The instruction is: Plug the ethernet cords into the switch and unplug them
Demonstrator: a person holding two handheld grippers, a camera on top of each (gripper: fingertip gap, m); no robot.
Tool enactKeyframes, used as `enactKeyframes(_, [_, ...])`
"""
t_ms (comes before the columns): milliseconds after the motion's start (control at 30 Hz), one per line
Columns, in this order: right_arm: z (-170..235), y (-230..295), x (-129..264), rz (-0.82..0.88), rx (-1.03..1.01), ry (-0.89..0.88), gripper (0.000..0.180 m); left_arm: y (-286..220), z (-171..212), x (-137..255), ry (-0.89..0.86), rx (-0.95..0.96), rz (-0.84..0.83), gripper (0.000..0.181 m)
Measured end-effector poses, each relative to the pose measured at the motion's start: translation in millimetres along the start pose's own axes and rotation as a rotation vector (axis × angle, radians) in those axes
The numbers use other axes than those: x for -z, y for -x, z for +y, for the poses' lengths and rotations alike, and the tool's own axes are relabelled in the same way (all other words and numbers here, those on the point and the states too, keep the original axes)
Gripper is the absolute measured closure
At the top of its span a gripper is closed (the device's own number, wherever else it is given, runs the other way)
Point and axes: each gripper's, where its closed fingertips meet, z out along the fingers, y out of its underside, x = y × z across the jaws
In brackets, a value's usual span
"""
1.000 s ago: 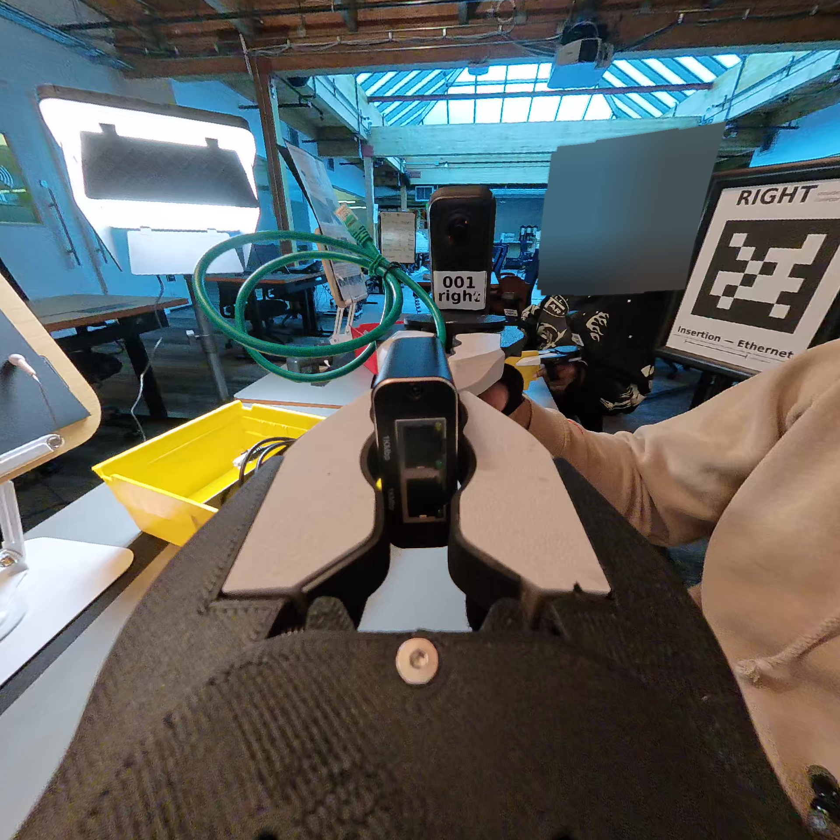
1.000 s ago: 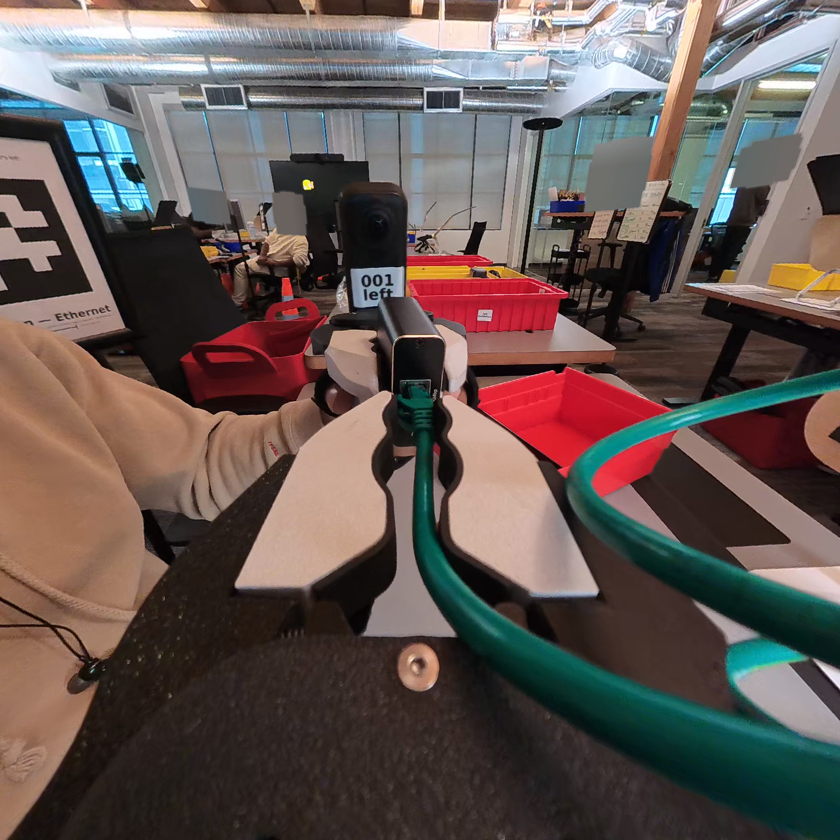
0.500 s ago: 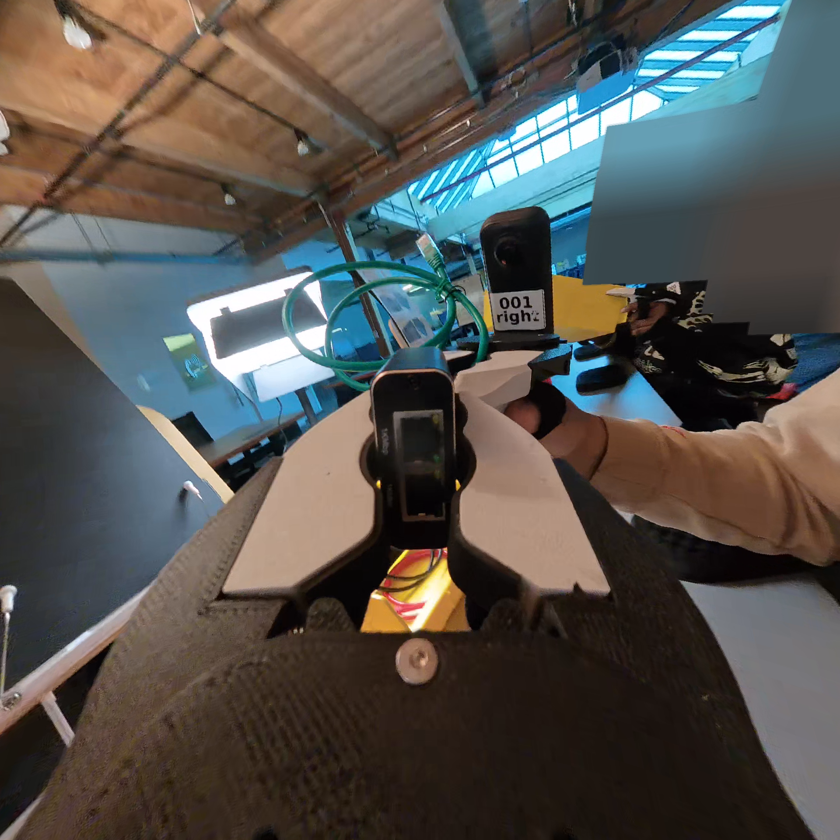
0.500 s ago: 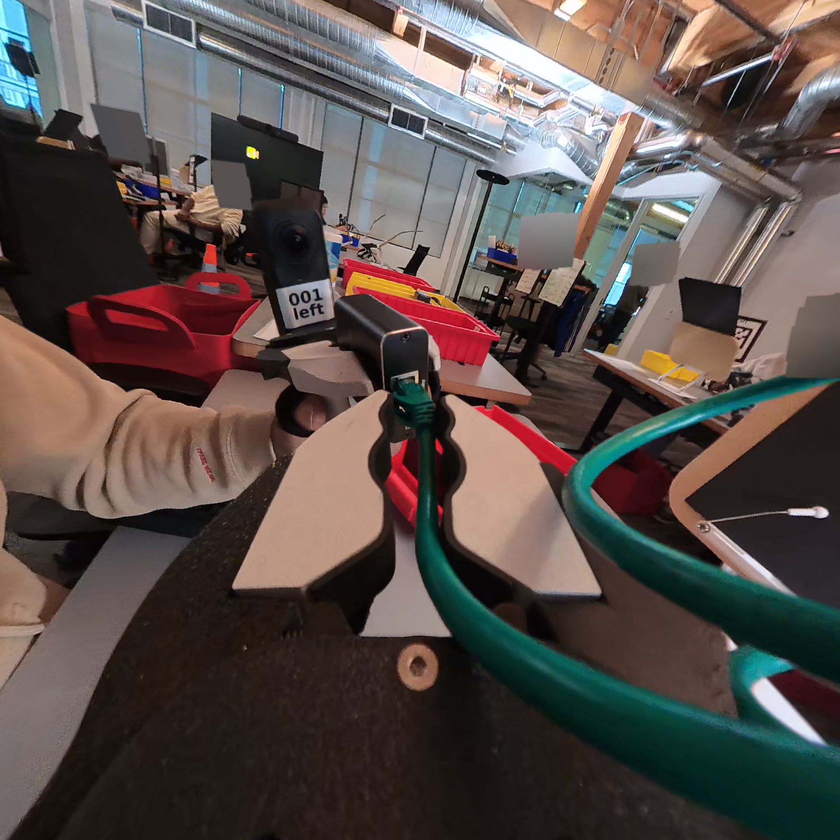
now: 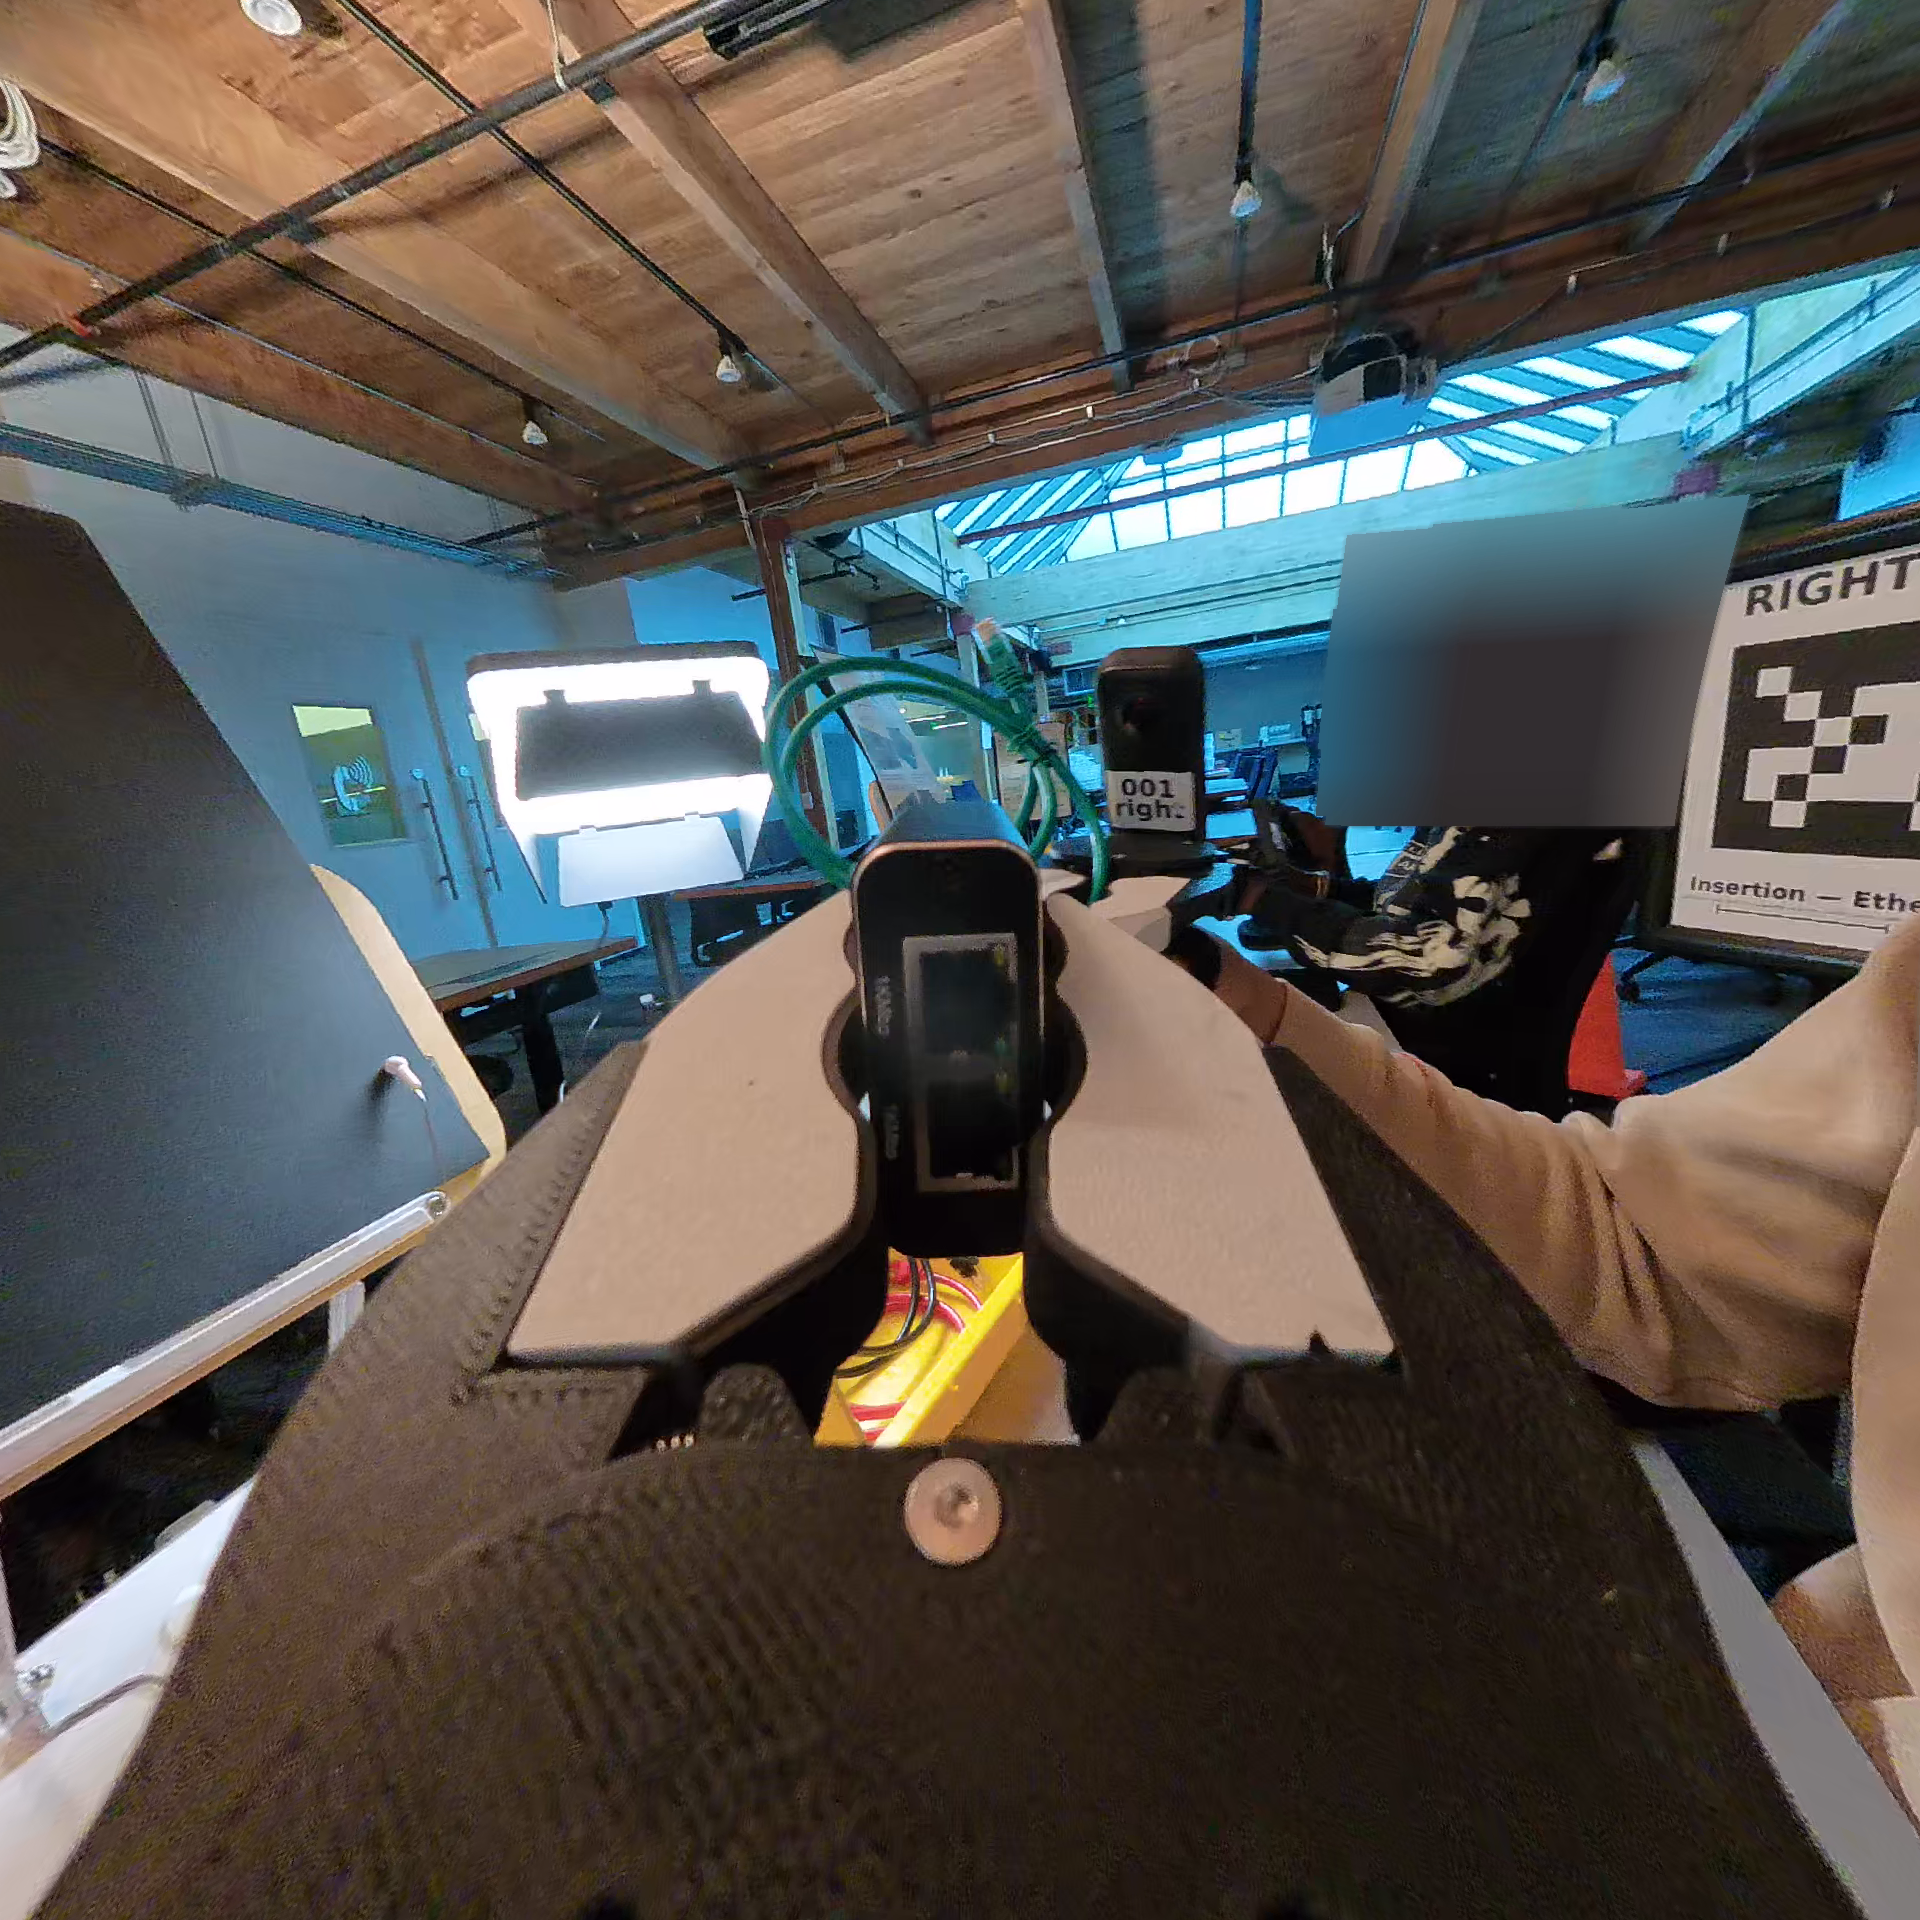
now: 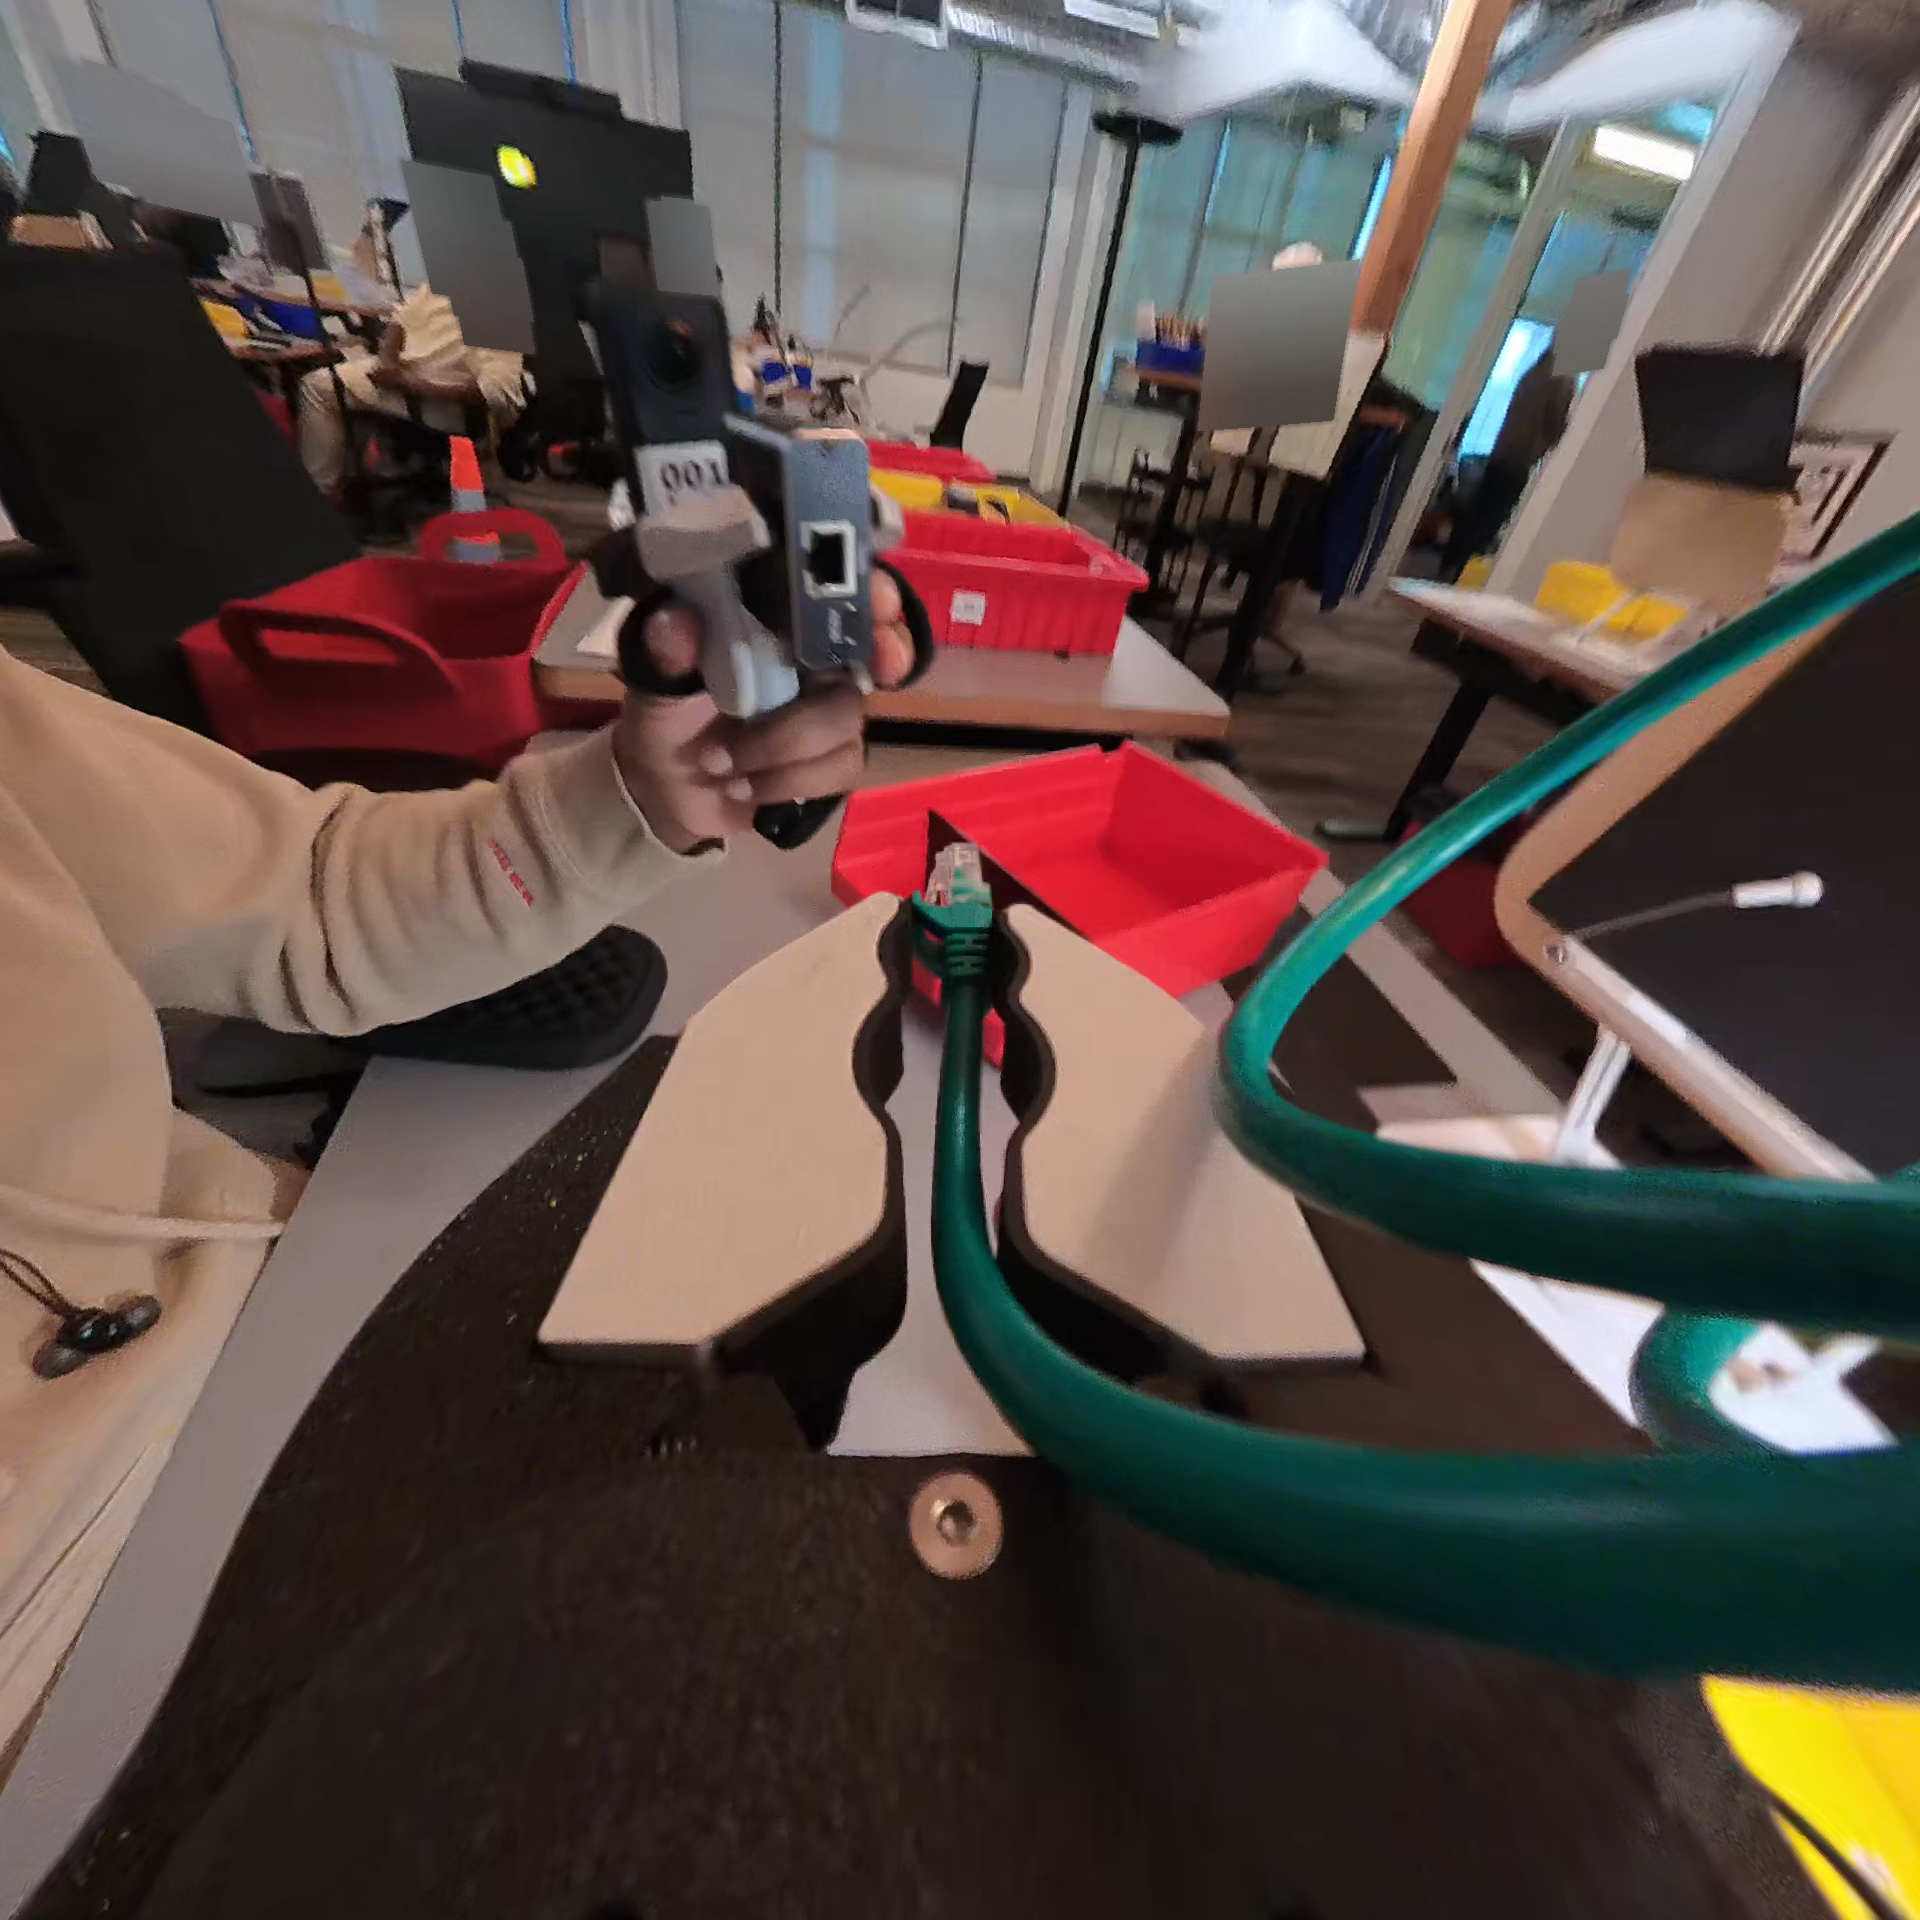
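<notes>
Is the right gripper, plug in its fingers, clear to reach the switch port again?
Probably yes: the green plug faces open air toward the switch, whose port looks empty.

Above you runs a wooden plank ceiling (image 5: 852,187) with dark beams and small hanging bulbs, opening farther back into a slanted skylight (image 5: 1247,478) that glows blue. To your left a bright softbox light (image 5: 623,769) stands before a pale wall, with a brown desk (image 5: 520,966) near it. Facing the other way, you have tall grey-curtained windows (image 6: 883,187), a wooden post (image 6: 1423,156), red bins (image 6: 1101,852) on grey tables (image 6: 1039,696), a red basket (image 6: 374,644), an orange cone (image 6: 468,478) and dark carpet.
</notes>
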Motion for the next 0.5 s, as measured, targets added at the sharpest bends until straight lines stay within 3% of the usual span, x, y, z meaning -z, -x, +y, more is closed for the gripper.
enactKeyframes(200, [54, -32, 23, 0.0, -0.229, 0.21, 0.166, -2, 15, -7, 0.065, -0.042, -0.001, 0.154])
enactKeyframes(333, [120, -40, 47, -0.036, -0.369, 0.467, 0.166, 0, 20, -8, 0.079, -0.017, -0.002, 0.154])
enactKeyframes(500, [172, -7, 74, -0.285, -0.437, 0.67, 0.166, 0, 27, -11, 0.106, -0.014, 0.003, 0.154])
